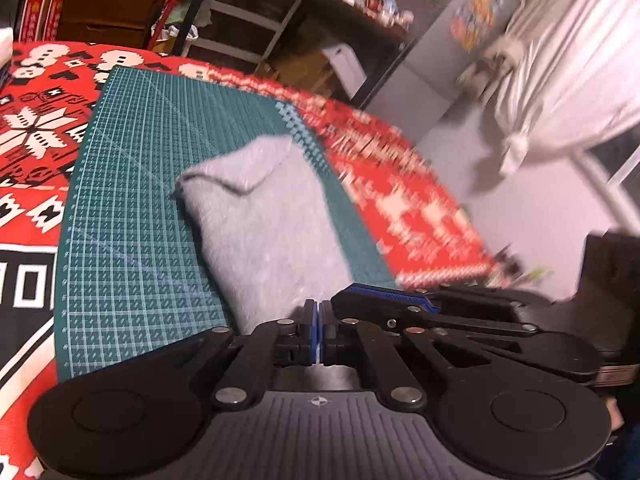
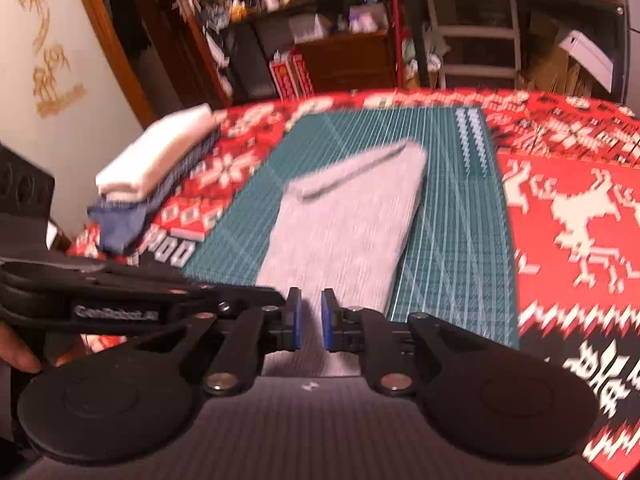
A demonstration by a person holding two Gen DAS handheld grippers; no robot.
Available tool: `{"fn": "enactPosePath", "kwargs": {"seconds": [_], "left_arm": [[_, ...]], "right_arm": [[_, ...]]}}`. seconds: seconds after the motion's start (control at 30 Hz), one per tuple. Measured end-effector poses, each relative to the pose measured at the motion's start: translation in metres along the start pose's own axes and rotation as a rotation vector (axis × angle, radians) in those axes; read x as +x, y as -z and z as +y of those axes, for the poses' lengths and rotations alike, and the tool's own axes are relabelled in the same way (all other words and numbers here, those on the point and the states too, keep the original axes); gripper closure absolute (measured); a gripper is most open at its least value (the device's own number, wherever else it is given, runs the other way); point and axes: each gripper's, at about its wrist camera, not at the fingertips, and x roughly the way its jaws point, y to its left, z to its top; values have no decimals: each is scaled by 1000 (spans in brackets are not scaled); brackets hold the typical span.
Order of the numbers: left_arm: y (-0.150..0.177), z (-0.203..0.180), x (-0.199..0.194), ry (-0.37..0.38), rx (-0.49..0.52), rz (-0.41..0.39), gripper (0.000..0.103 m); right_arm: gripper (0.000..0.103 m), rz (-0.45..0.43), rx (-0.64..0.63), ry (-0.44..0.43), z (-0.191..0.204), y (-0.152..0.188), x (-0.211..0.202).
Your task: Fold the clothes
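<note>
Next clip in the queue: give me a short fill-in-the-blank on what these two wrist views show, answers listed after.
1. The folded grey knit garment lies on a ____ gridded cutting mat.
2. The left gripper has its jaws ____.
3. The right gripper has its jaws slightly ____.
4. On the red patterned blanket, a folded white cloth tops a ____ one.

Missing words: green; shut; open; blue

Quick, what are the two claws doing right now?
Left claw: shut, holding nothing I can see.
Right claw: slightly open, empty, by the grey folded cloth.
</note>
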Motion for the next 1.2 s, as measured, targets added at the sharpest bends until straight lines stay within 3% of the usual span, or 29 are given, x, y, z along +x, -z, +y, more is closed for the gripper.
{"fn": "enactPosePath", "kwargs": {"seconds": [0.17, 0.3, 0.43, 0.53, 0.97, 1.2], "left_arm": [[9, -6, 8, -40, 77, 3, 101], [7, -5, -1, -28, 19, 1, 103], [7, -11, -17, -21, 28, -16, 103], [13, -7, -7, -36, 29, 20, 103], [18, -8, -11, -46, -3, 40, 103], [20, -10, -22, -38, -11, 30, 103]], "right_arm": [[93, 0, -61, 37, 7, 14, 6], [93, -3, -50, 40, 7, 14, -4], [93, -18, -43, 45, 3, 18, -17], [93, 2, -33, 51, 0, 24, -14], [93, 11, -21, 57, -3, 29, -20], [93, -43, -35, 20, 7, 18, -33]]}}
